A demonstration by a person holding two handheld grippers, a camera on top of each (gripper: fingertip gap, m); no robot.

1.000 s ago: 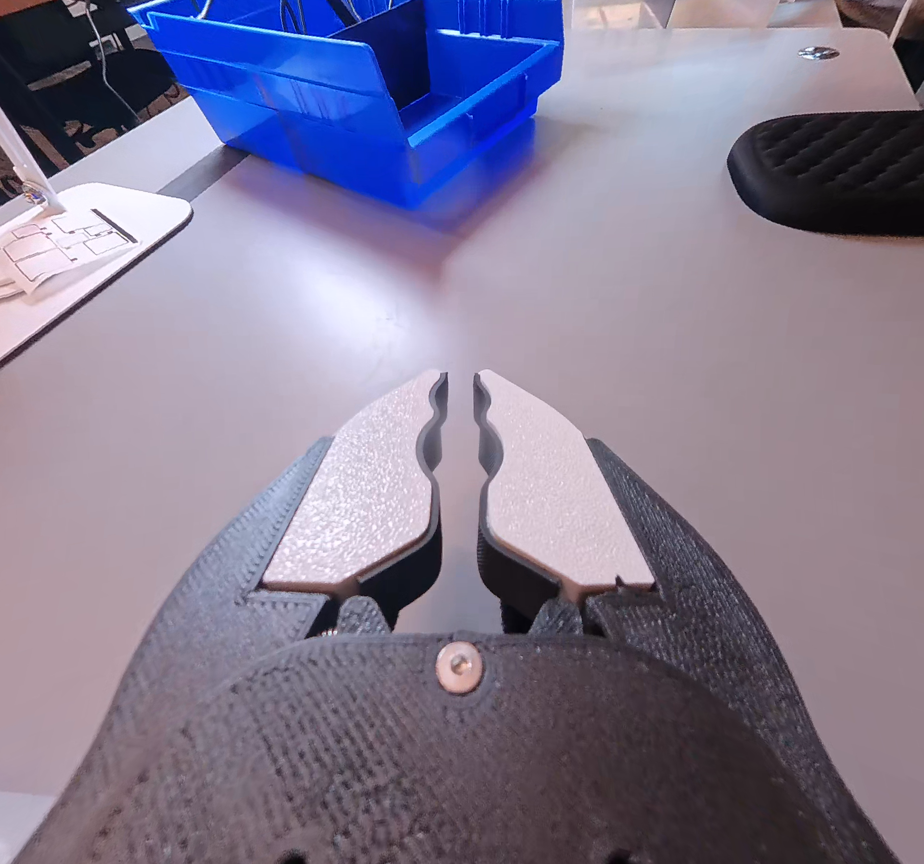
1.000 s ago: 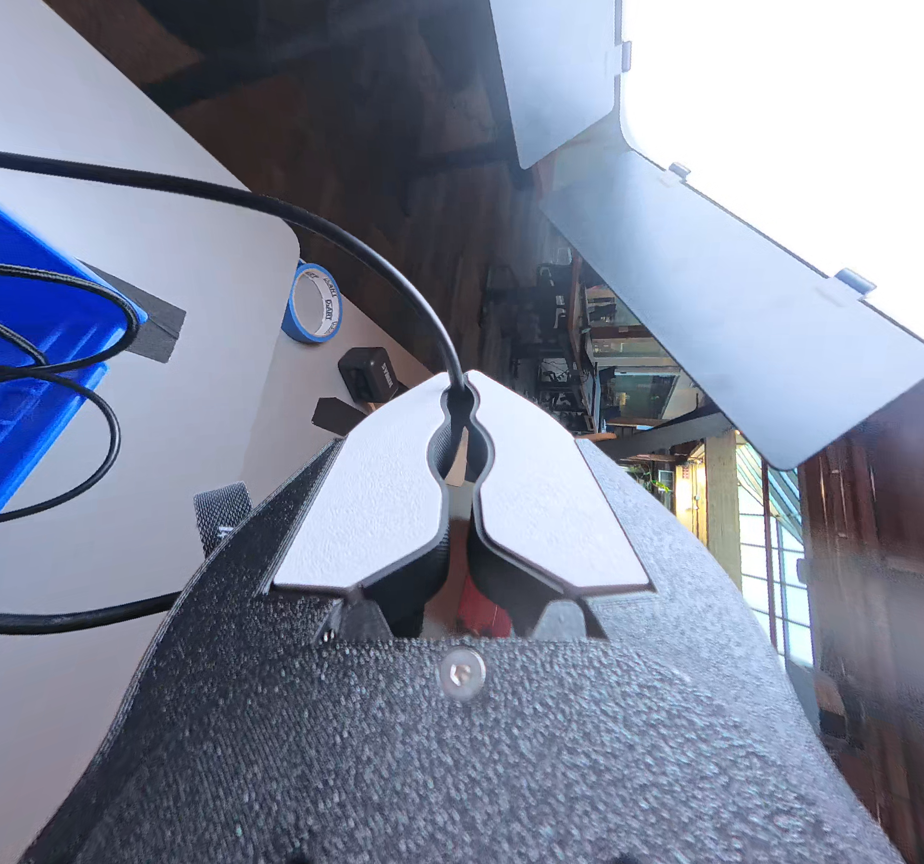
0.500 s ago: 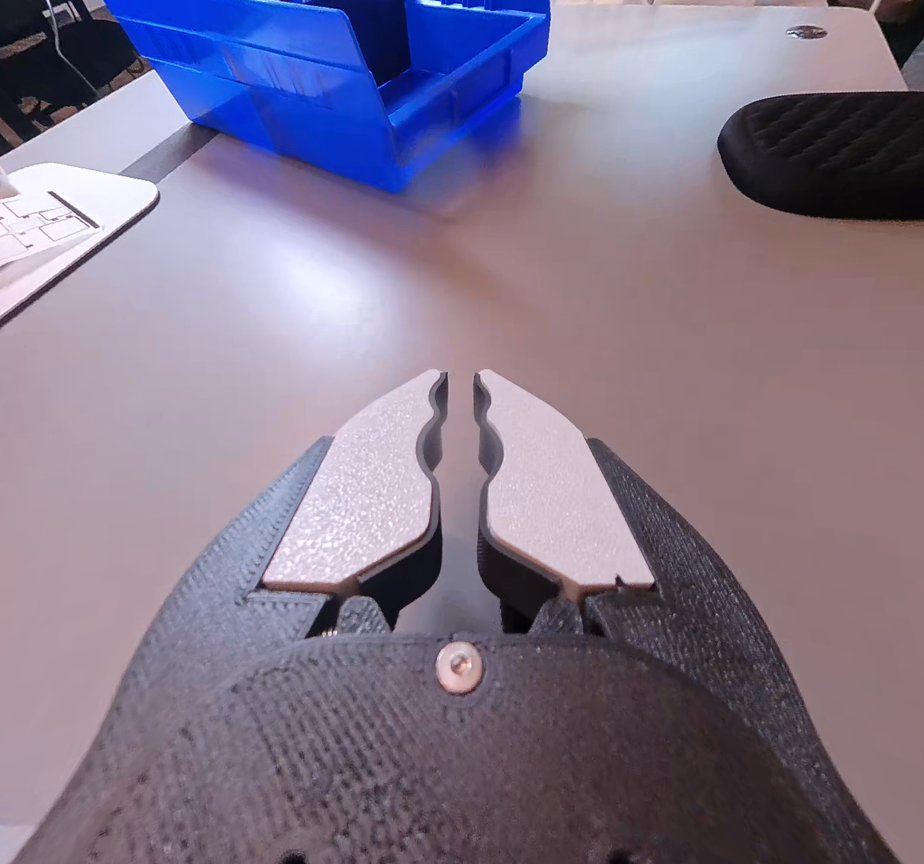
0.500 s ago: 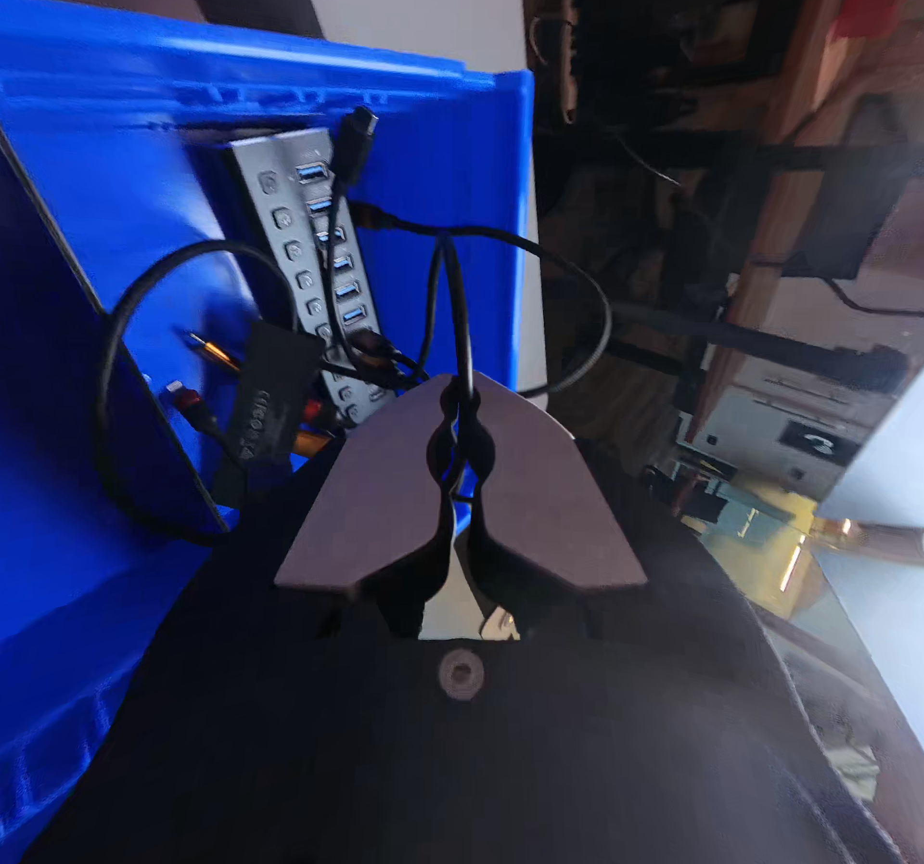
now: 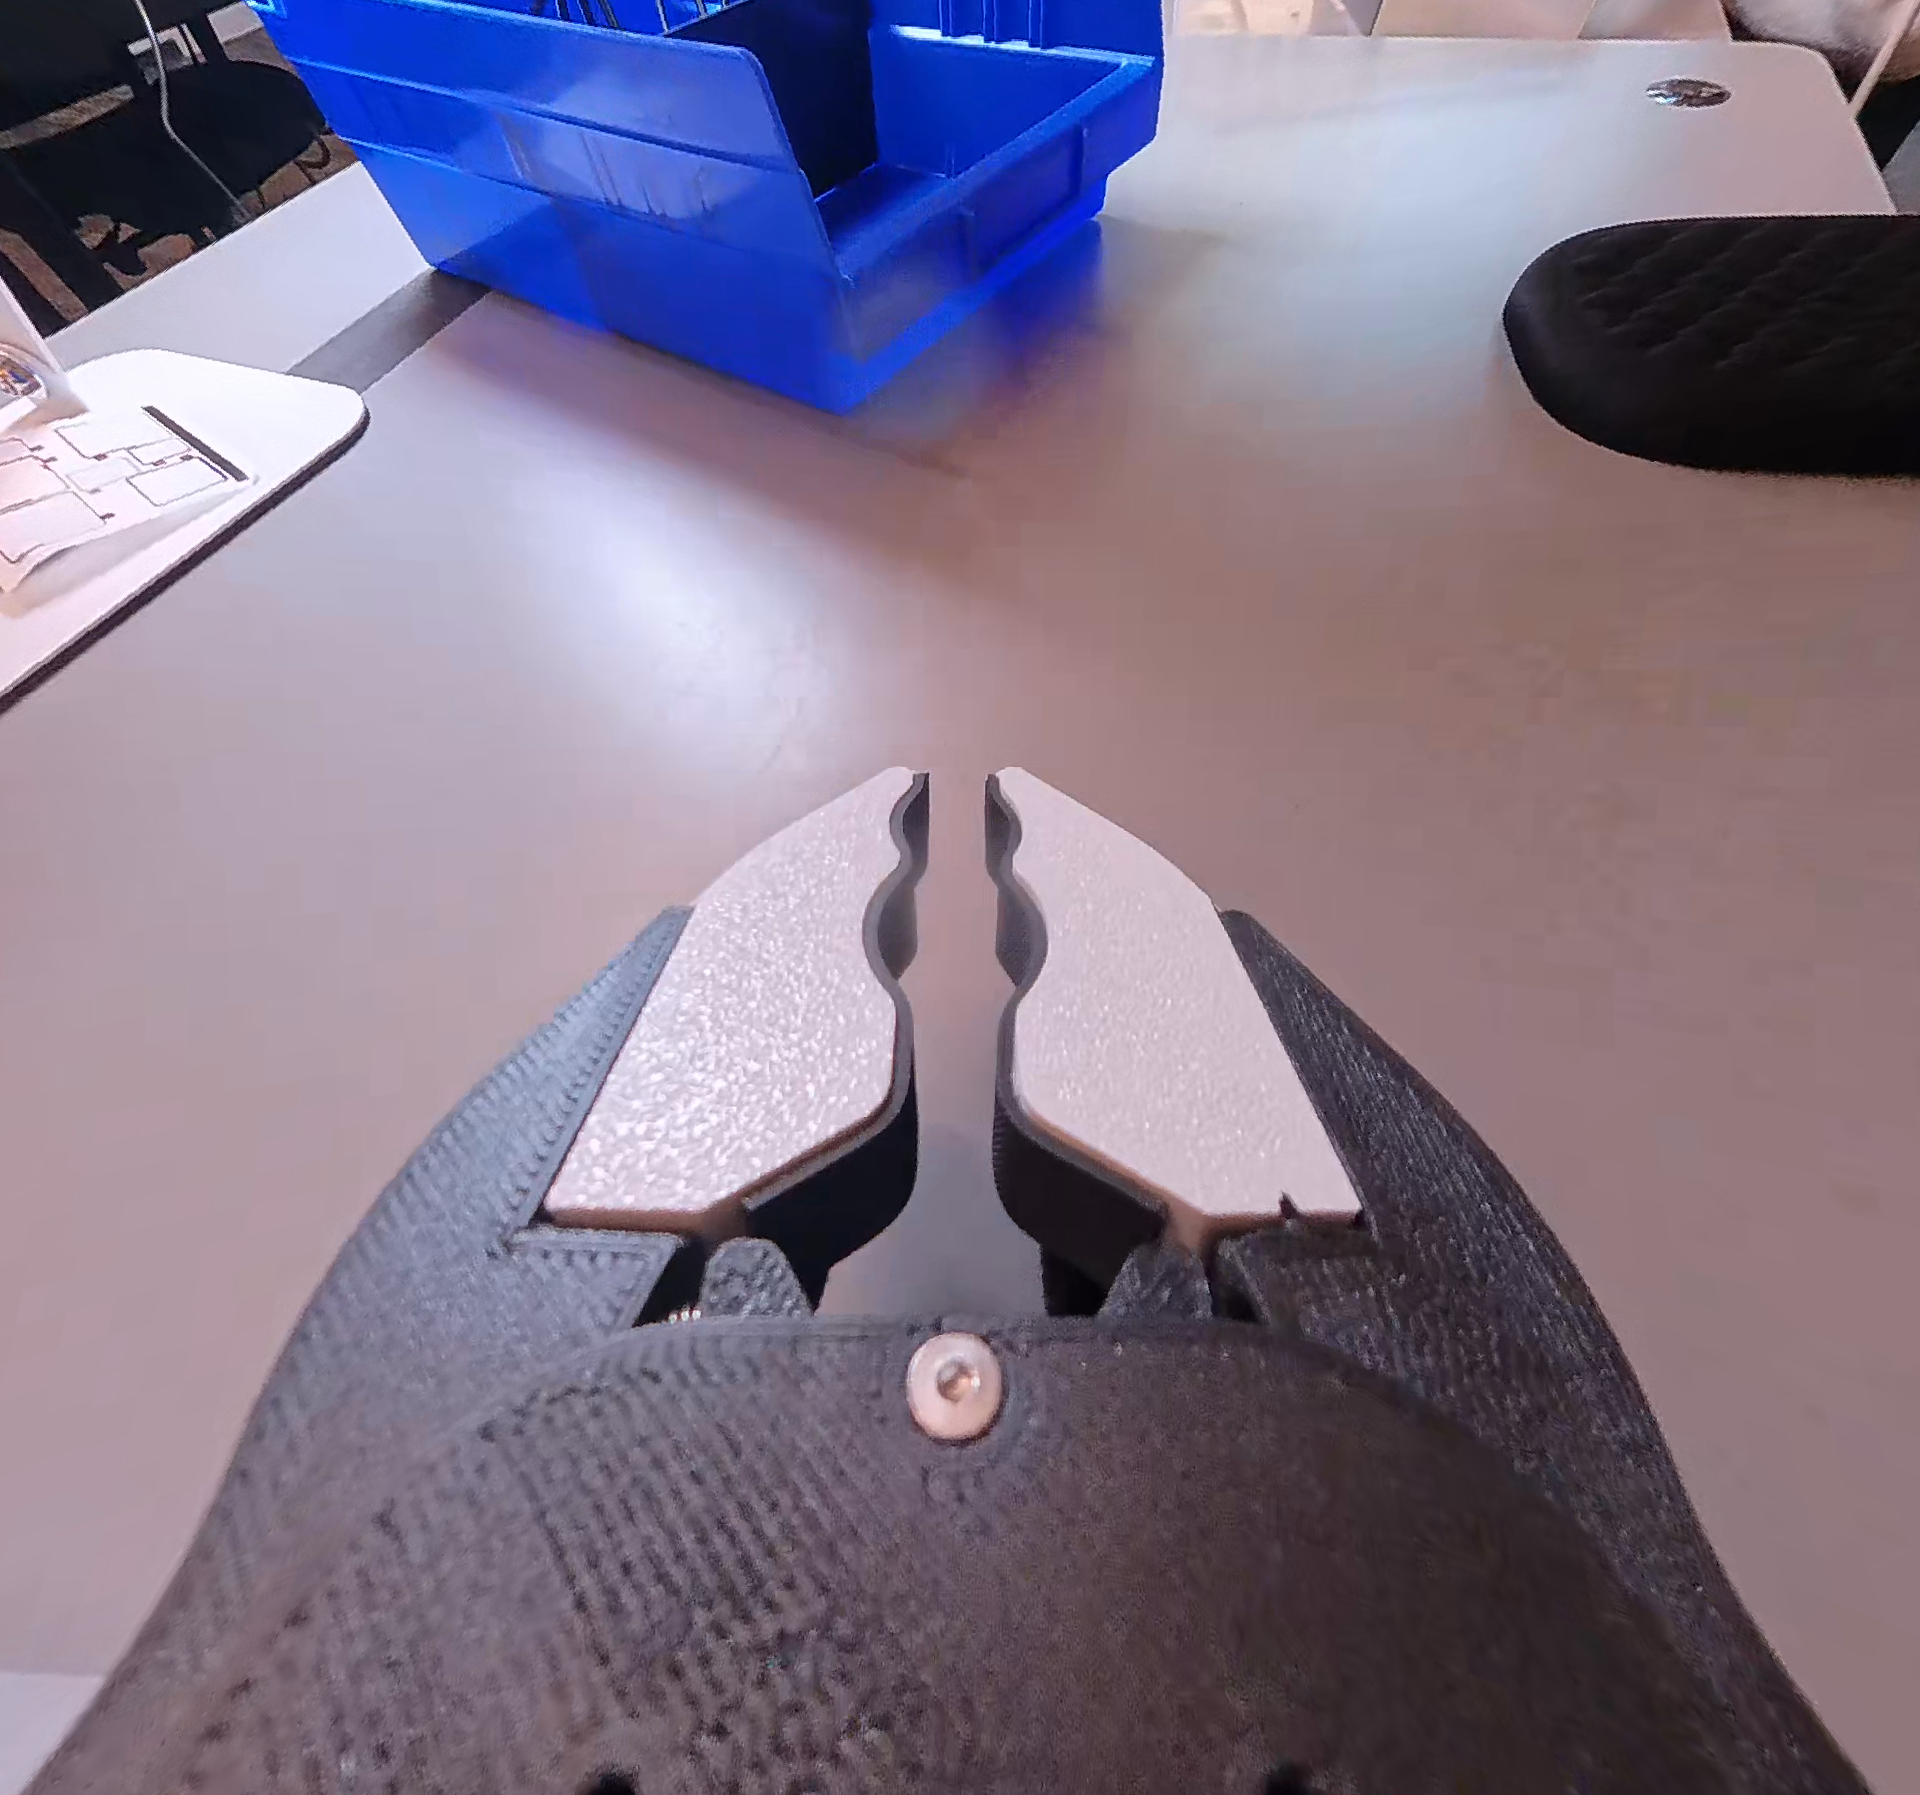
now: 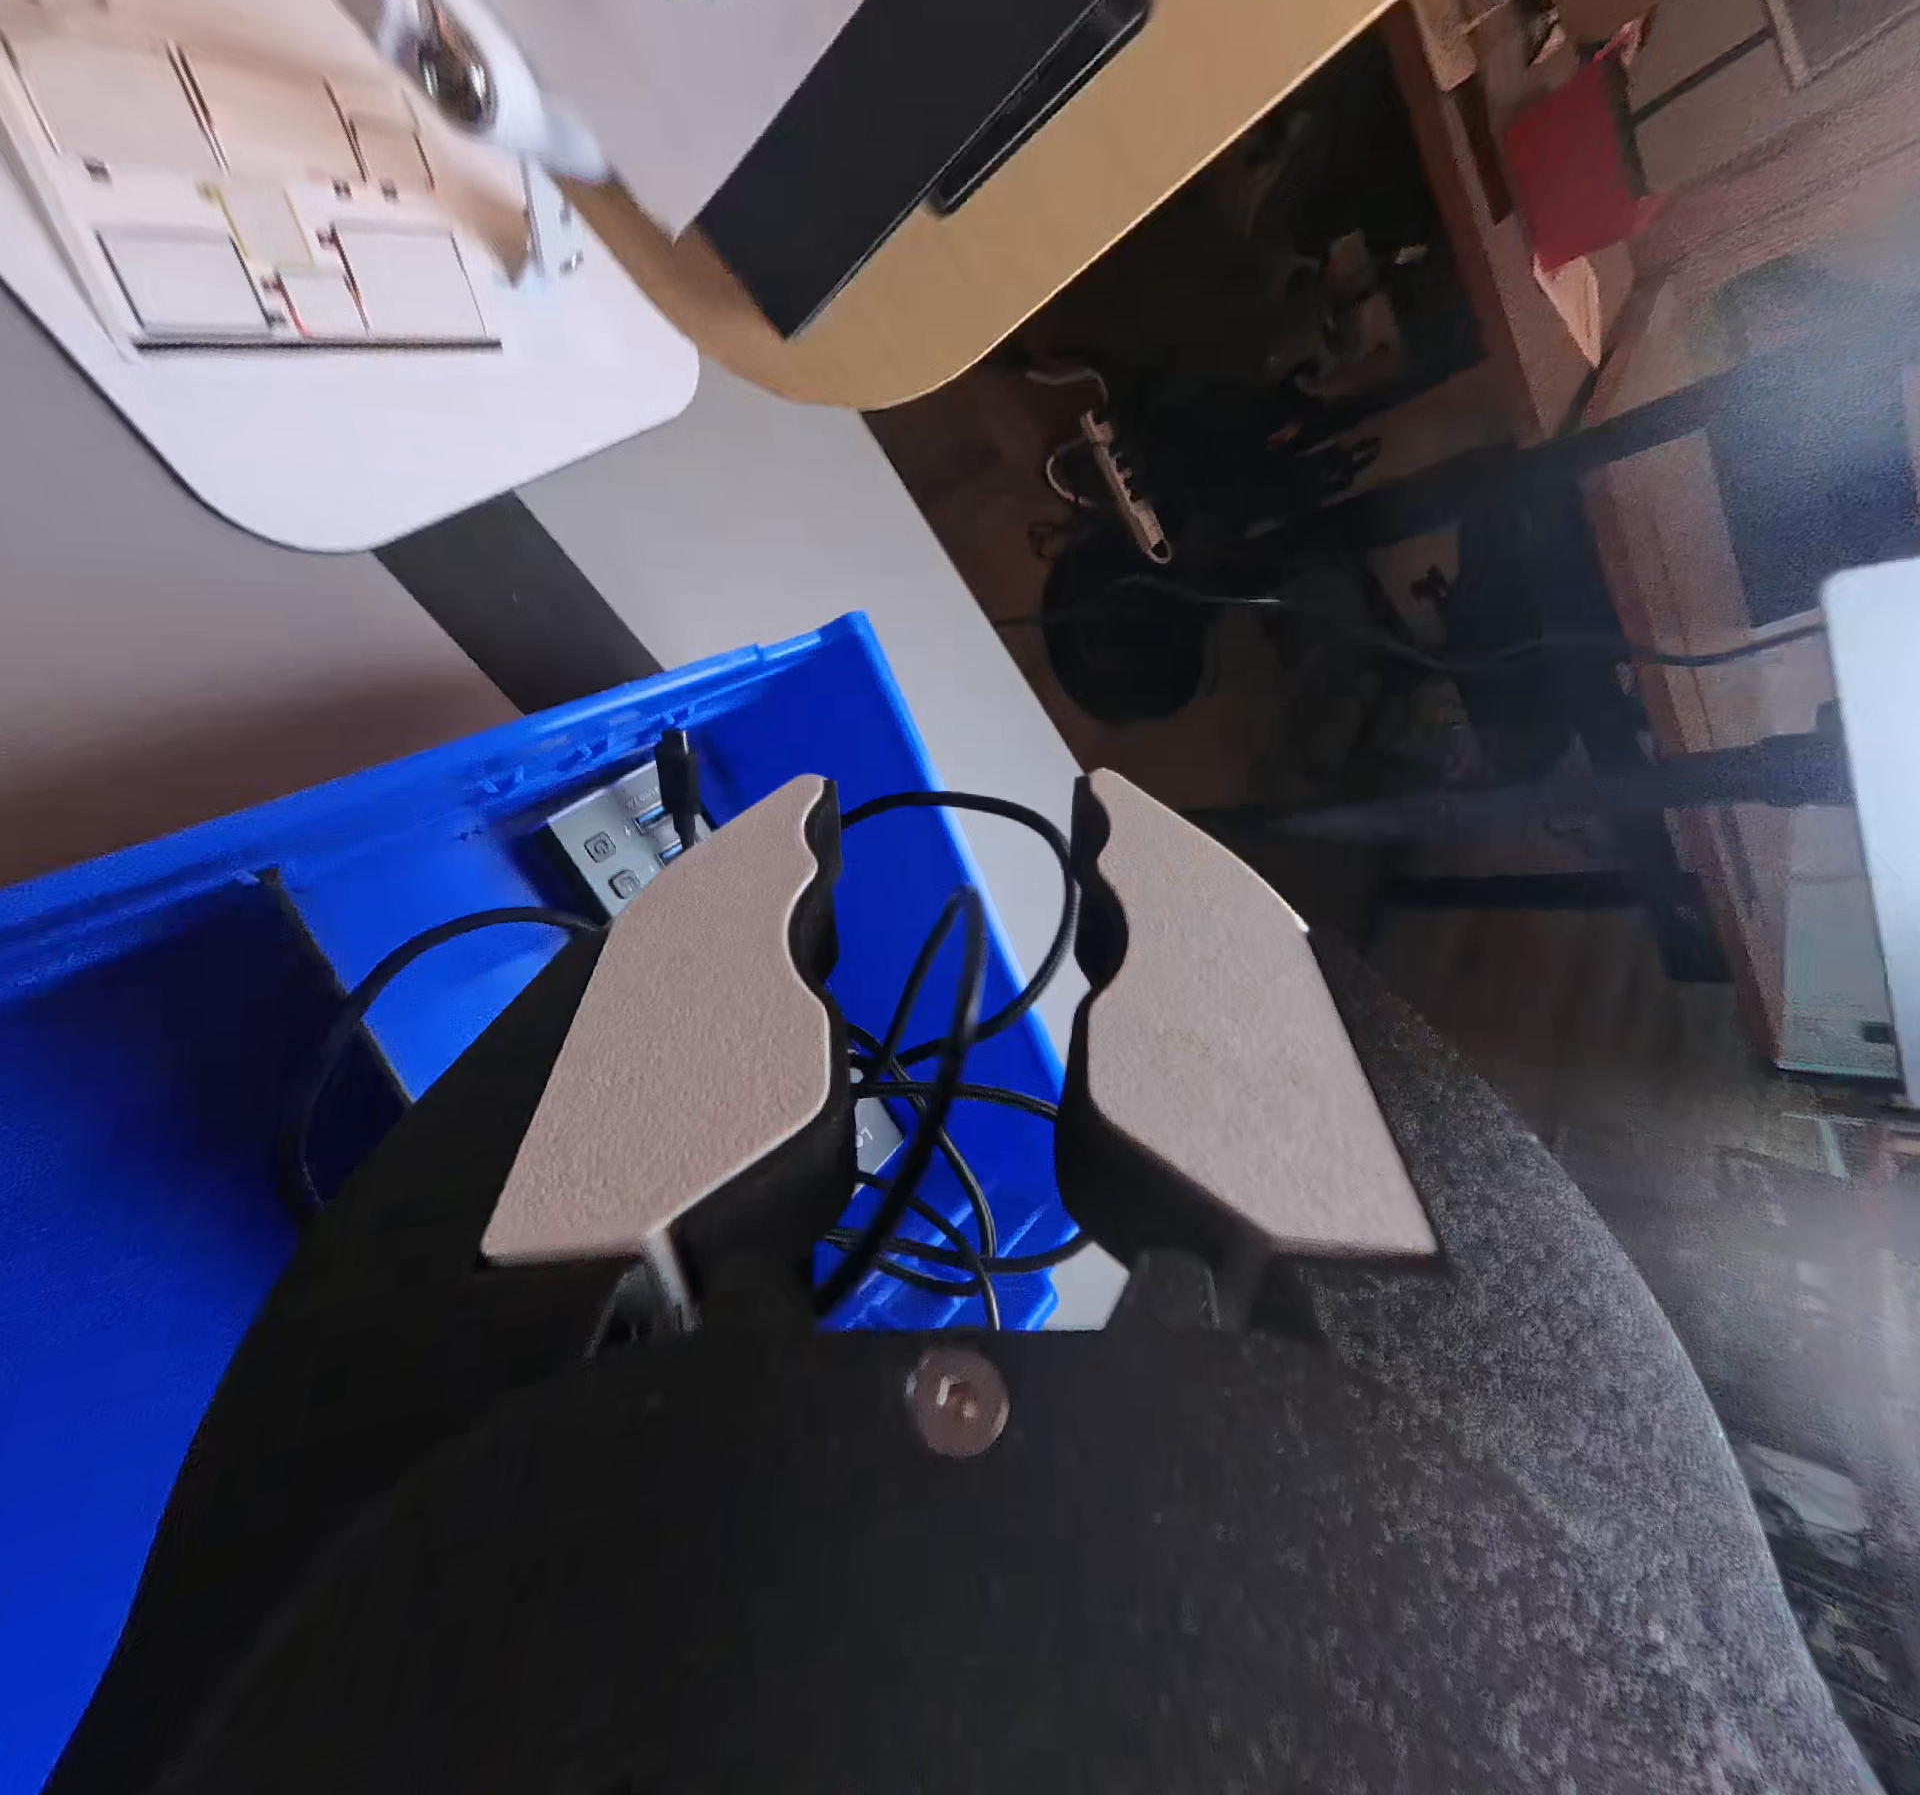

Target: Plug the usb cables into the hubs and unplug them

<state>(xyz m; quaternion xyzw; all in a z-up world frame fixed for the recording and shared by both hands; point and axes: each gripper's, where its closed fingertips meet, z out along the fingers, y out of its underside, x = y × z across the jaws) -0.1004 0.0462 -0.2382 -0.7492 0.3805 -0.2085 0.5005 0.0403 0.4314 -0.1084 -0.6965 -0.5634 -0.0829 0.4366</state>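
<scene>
Surface: grey table [image 5: 1299, 623], matte, mostly bare in front of the left tool; dim workshop clutter beyond its far edge
Far left: white board [image 5: 156, 488] with a line-drawn sheet, lying flat, well apart from the work
Bin: blue bin [image 5: 727, 187] on the table, far from the left tool; dark divider [image 5: 790, 72] splits it into two compartments
Cables: black usb cables [image 6: 935, 1039] looped loose in one compartment, tangled over each other; one plug [image 6: 675, 769] stands up by the back wall
Hub: grey hub [image 6: 613, 841] leans on the bin's back wall, upper ports showing, lower part hidden behind the tool
Left gripper [image 5: 956, 789]: low over bare table, jaws nearly together with a thin slit, holding nothing
Right gripper [image 6: 951, 810]: above the cable compartment, jaws spread wide, nothing between them but cable loops seen farther down
Far right: black padded rest [image 5: 1725, 343], clear of the work
Step, as judged: pick the next cable end
Doing it well: single out one plug body rather than a loop; pinch the rigid shell, not the cord; square it to a free port; left tool could steady the bin
Risk: snagging neighbouring loops and dragging the hub
</scene>
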